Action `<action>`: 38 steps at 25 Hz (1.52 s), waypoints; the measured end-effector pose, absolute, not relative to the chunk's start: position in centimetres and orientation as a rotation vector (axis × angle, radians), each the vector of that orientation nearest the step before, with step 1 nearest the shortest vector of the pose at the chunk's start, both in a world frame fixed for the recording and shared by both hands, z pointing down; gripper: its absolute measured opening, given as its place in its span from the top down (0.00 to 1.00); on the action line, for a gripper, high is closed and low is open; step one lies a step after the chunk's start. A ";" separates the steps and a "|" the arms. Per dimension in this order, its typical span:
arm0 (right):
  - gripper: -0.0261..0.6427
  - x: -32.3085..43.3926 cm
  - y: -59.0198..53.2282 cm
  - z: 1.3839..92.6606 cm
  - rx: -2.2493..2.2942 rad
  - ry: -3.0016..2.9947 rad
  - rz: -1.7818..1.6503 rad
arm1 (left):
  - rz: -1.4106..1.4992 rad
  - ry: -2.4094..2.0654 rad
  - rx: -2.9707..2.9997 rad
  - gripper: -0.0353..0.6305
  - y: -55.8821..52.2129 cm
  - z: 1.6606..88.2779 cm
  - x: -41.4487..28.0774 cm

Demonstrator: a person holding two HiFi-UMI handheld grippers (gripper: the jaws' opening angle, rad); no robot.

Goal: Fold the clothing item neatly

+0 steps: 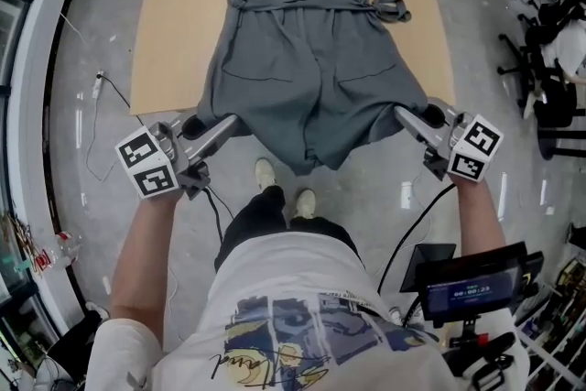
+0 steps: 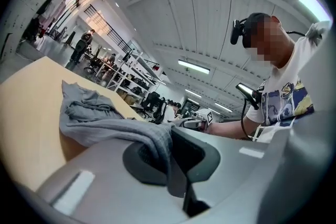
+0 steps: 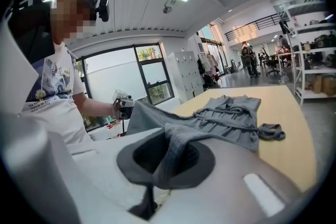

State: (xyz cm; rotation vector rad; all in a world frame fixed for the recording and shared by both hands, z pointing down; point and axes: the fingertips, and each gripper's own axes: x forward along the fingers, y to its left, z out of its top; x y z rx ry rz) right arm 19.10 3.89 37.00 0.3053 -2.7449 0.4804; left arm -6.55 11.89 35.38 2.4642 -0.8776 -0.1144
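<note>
1. Workshop, grey floor; tan table is running toward 12 o'clock. Grey romper is lying flat on it, collar at 12, leg hems hanging past the near edge at 6.
2. Left gripper is pinching the hem corner at 8 o'clock, jaws pressed together on cloth. Right gripper is doing likewise at 4 o'clock.
3. Hem between them is sagging off the table at 6.
4. Risks, as I am judging them:
   - Either pinch is looking shallow; a hard outward pull could slip a corner.
   - Sagging middle could bunch under the fold.
   - Belt tie at 2 o'clock could get trapped, skewing the fold.
</note>
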 end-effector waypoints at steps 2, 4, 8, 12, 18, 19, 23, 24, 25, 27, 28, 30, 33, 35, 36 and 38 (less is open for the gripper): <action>0.94 18.4 2.7 35.8 0.322 -2.762 0.474 | -0.135 -0.882 2.475 0.93 10.8 34.4 -7.3; 0.94 18.0 1.4 34.4 0.352 -2.778 0.458 | -0.160 -0.886 2.492 0.93 9.7 33.4 -7.8; 0.94 17.0 -0.9 32.0 0.399 -2.807 0.412 | -0.199 -0.892 2.534 0.93 7.4 31.0 -8.9; 0.94 16.1 -3.6 30.5 0.435 -2.830 0.369 | -0.225 -0.920 2.545 0.93 4.9 29.7 -10.2; 0.94 14.8 -10.6 29.2 0.413 -2.860 0.322 | -0.237 -0.981 2.540 0.93 -1.2 28.7 -11.8; 0.94 14.6 -12.0 29.1 0.409 -2.865 0.313 | -0.234 -0.993 2.542 0.93 -2.4 28.6 -12.1; 0.94 14.0 -14.4 28.6 0.376 -2.893 0.254 | -0.198 -1.070 2.557 0.93 -4.2 28.2 -12.8; 0.94 14.0 -14.7 28.5 0.364 -2.896 0.239 | -0.181 -1.090 2.563 0.93 -4.6 28.0 -12.8; 0.94 13.9 -15.6 28.3 0.352 -2.898 0.227 | -0.164 -1.106 2.568 0.93 -5.4 27.8 -12.7; 0.94 13.6 -18.6 28.1 0.326 -2.900 0.215 | -0.125 -1.129 2.569 0.93 -8.3 27.5 -12.6; 0.94 13.3 -20.5 28.0 0.310 -2.899 0.213 | -0.104 -1.137 2.567 0.93 -10.0 27.4 -12.6; 0.94 12.4 -24.0 28.1 0.272 -2.895 0.205 | -0.068 -1.151 2.561 0.93 -13.2 27.4 -13.0; 0.94 10.8 -28.1 28.5 0.231 -2.894 0.195 | -0.032 -1.173 2.555 0.93 -17.4 27.5 -14.1; 0.94 10.0 -30.4 29.2 0.214 -2.887 0.203 | -0.014 -1.185 2.546 0.93 -19.6 27.9 -14.7; 0.94 9.6 -31.4 29.6 0.208 -2.880 0.208 | -0.004 -1.190 2.542 0.93 -20.6 28.2 -15.0; 0.94 9.0 -33.4 30.4 0.202 -2.872 0.215 | 0.020 -1.200 2.539 0.93 -22.6 28.6 -15.5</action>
